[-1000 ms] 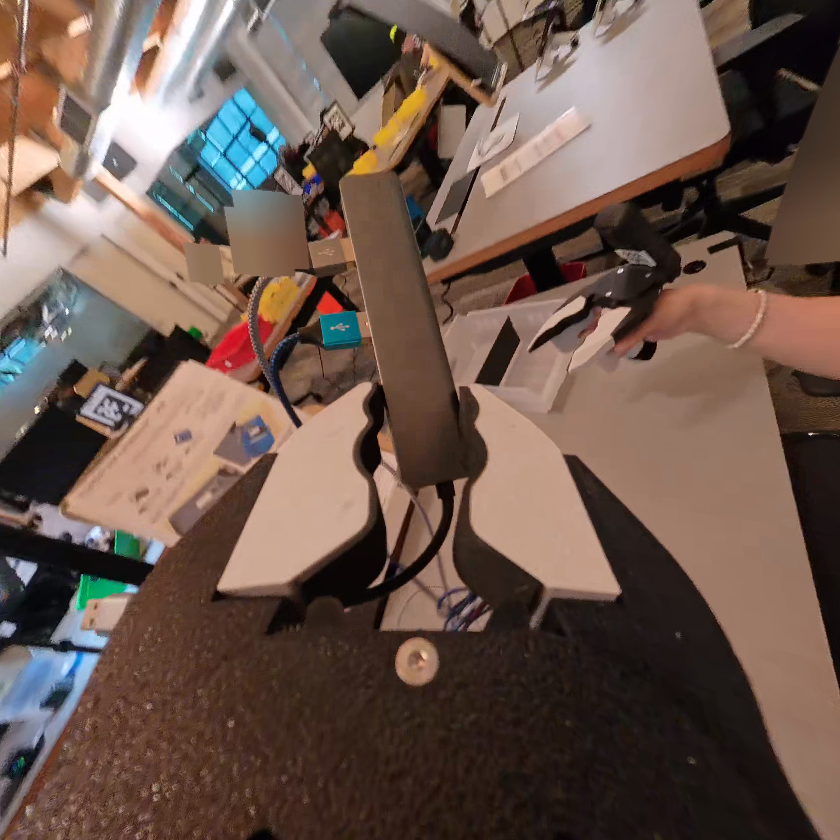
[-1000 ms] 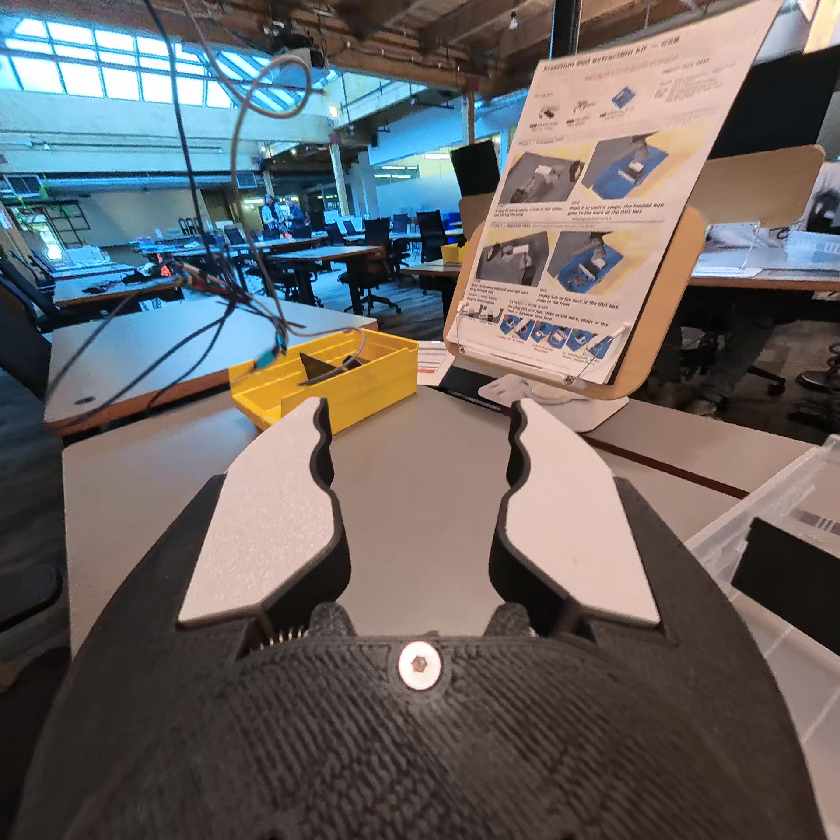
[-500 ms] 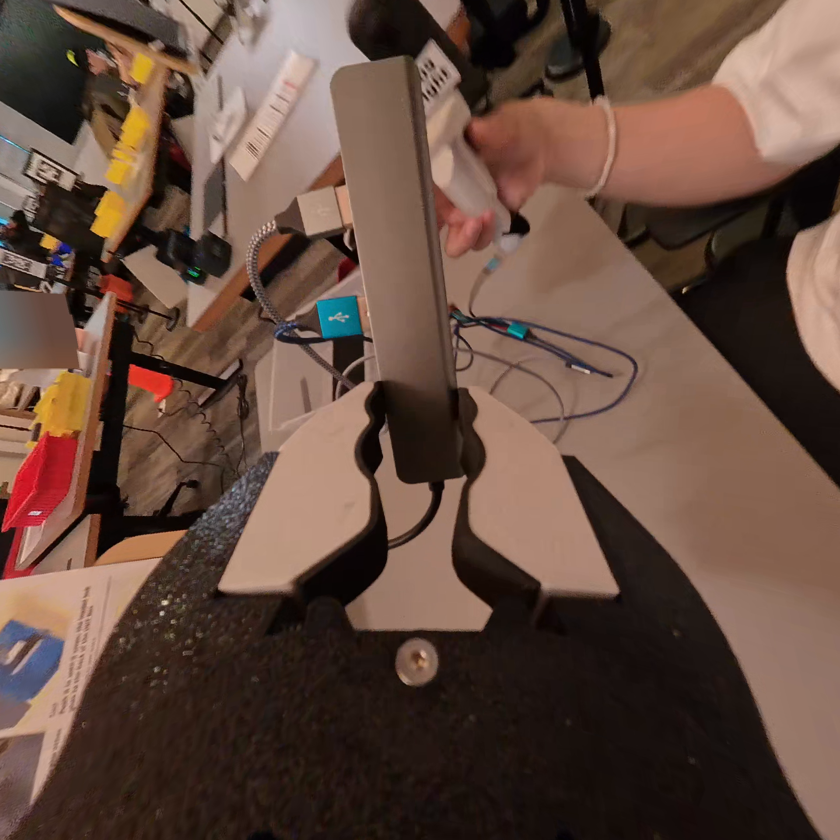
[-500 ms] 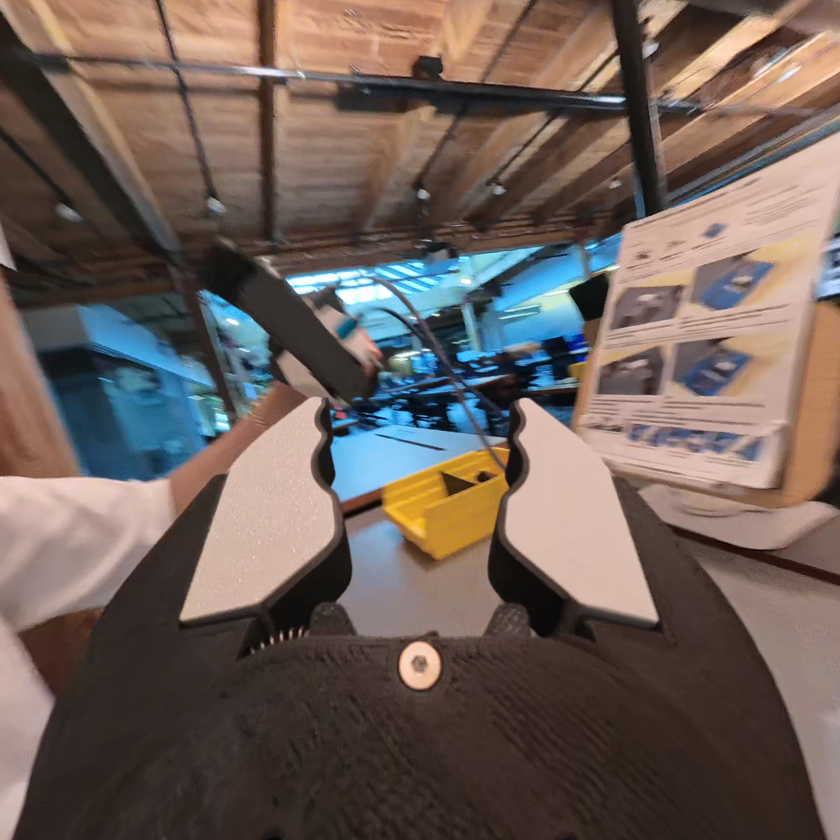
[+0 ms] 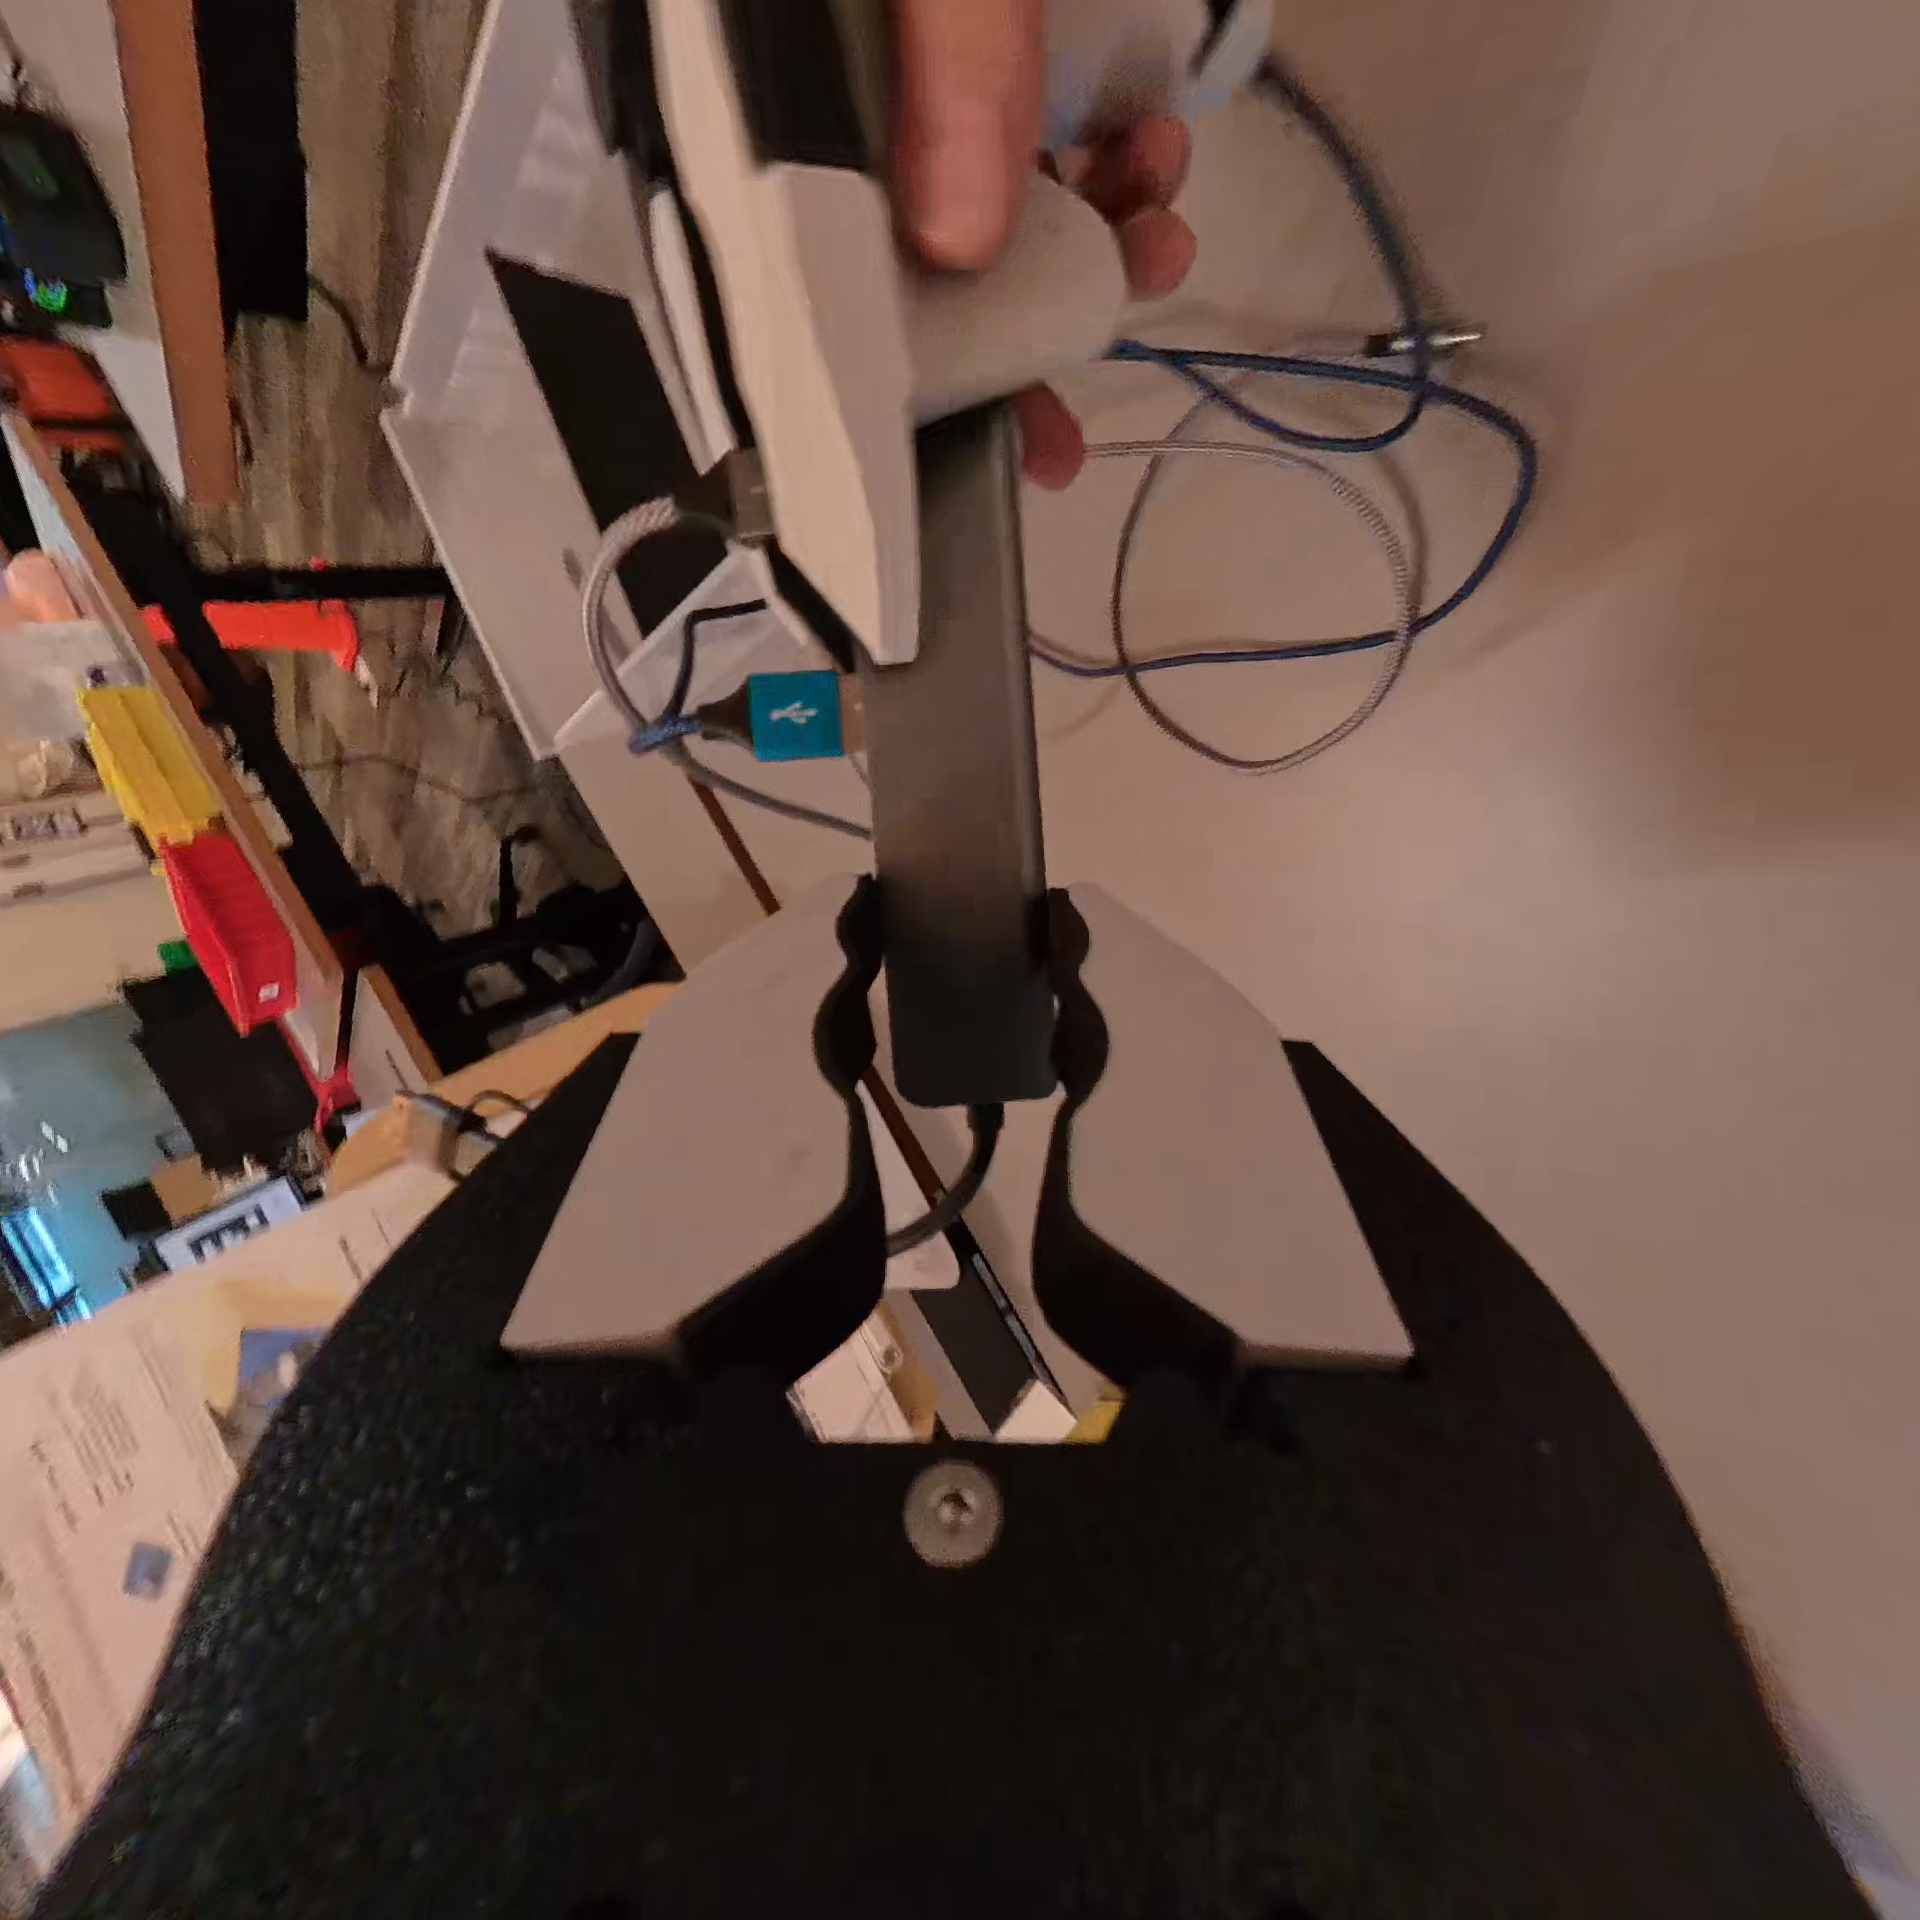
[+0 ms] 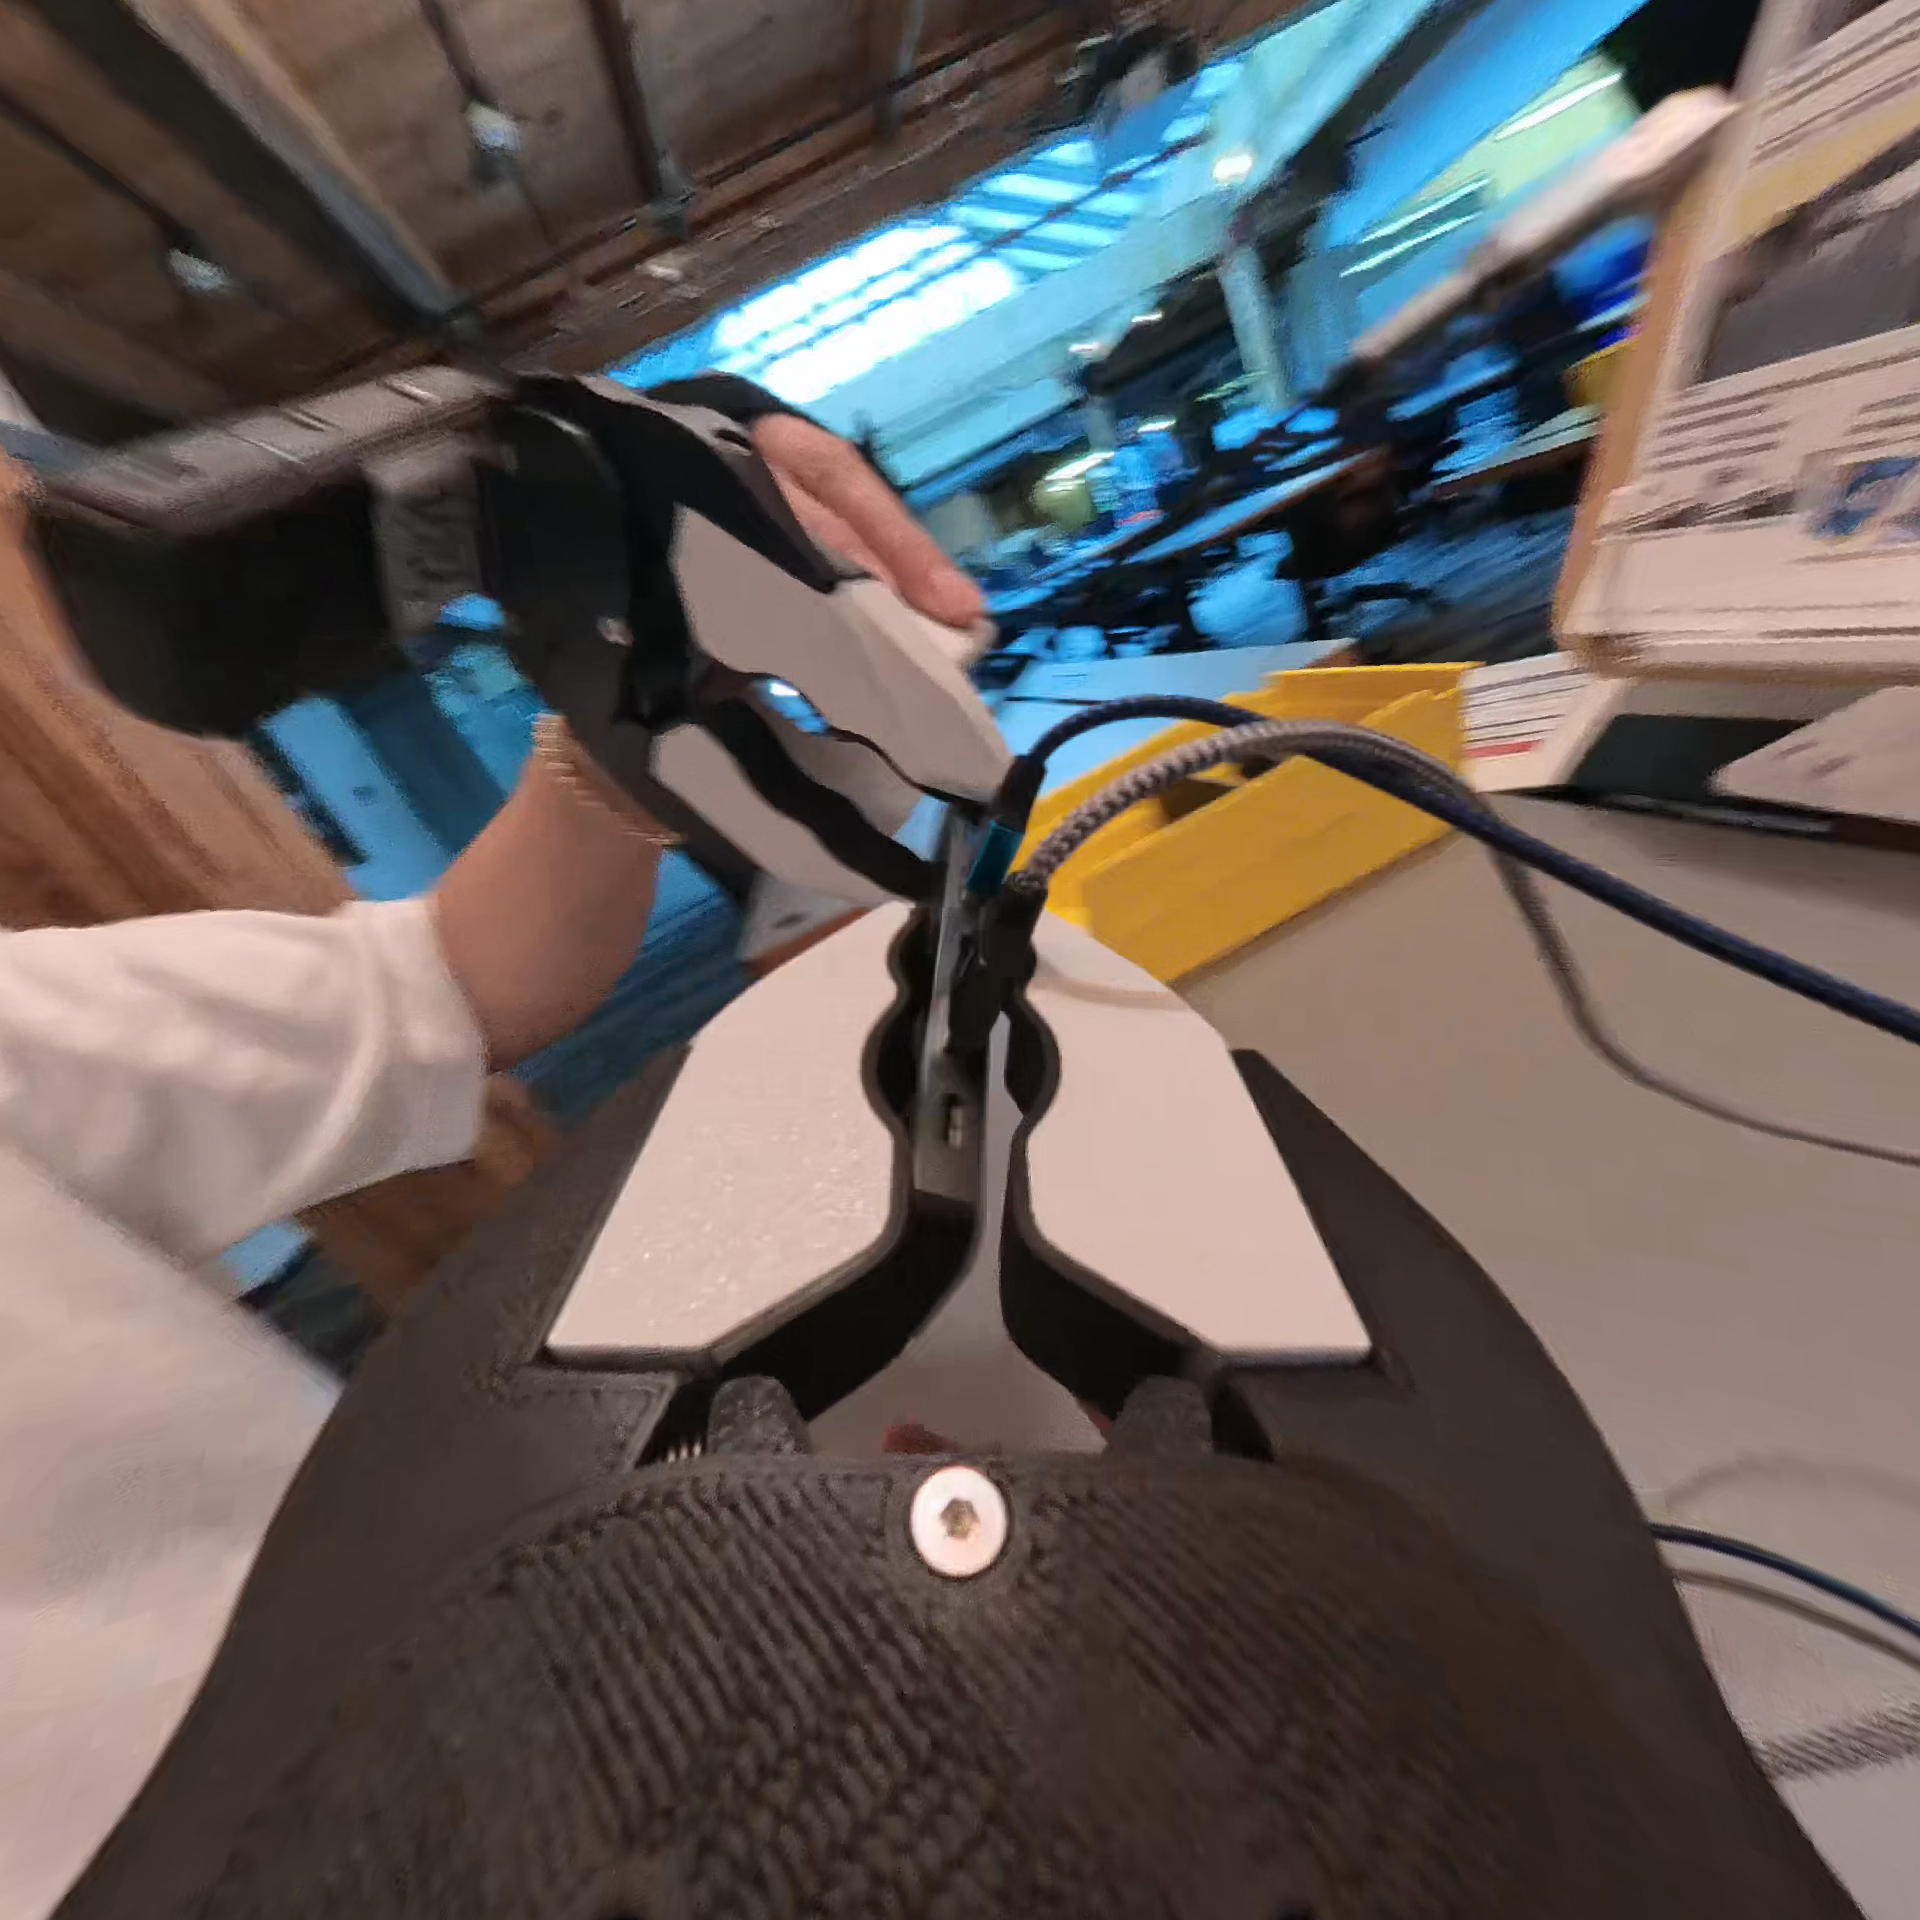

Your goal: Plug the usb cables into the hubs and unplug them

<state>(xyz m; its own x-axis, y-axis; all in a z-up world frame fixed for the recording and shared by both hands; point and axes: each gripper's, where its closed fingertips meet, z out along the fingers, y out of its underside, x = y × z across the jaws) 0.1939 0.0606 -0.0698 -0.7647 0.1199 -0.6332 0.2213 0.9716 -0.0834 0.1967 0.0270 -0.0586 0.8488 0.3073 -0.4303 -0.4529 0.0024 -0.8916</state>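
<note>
**Left wrist view and right wrist view: both grippers on one hub**

Left wrist view: the left gripper [image 5: 961,997] has its jaws clenched on the lower end of a dark grey hub [image 5: 961,831], which stands upright between the pale fingers [image 5: 717,1122]. A short black lead [image 5: 951,1174] runs from the hub's bottom end down between the jaws. At 9 o'clock from the hub's middle, a teal plug [image 5: 795,715] sits in a port on its left edge, its blue braided cable [image 5: 1351,644] looping across the grey table [image 5: 1558,1039] toward 3 o'clock. Higher up, toward 11 o'clock, a grey plug [image 5: 743,494] with a silver braided cable [image 5: 1247,748] sits just beside the right gripper's [image 5: 831,436] white finger, which covers the hub's upper part. A hand [image 5: 1039,208] wraps that gripper at 12 o'clock. A clear plastic tray [image 5: 488,416] lies at 10 o'clock, and a printed sheet [image 5: 114,1455] at 8 o'clock.

Right wrist view: the picture is blurred. The right gripper [image 6: 961,997] has its jaws drawn close around the thin hub [image 6: 945,1049] seen edge-on and the grey plug [image 6: 997,935]; which of the two the pads actually press cannot be told. The silver cable [image 6: 1247,748] and the blue cable [image 6: 1662,914] arc away toward 3 o'clock. At 10 o'clock the left gripper [image 6: 925,821] meets the hub's far end, held by a hand [image 6: 852,509] with a white sleeve [image 6: 208,1039] at 9 o'clock. A yellow bin [image 6: 1247,831] rests on the table at 2 o'clock, with an instruction sheet [image 6: 1766,416] on a stand beyond it.
</note>
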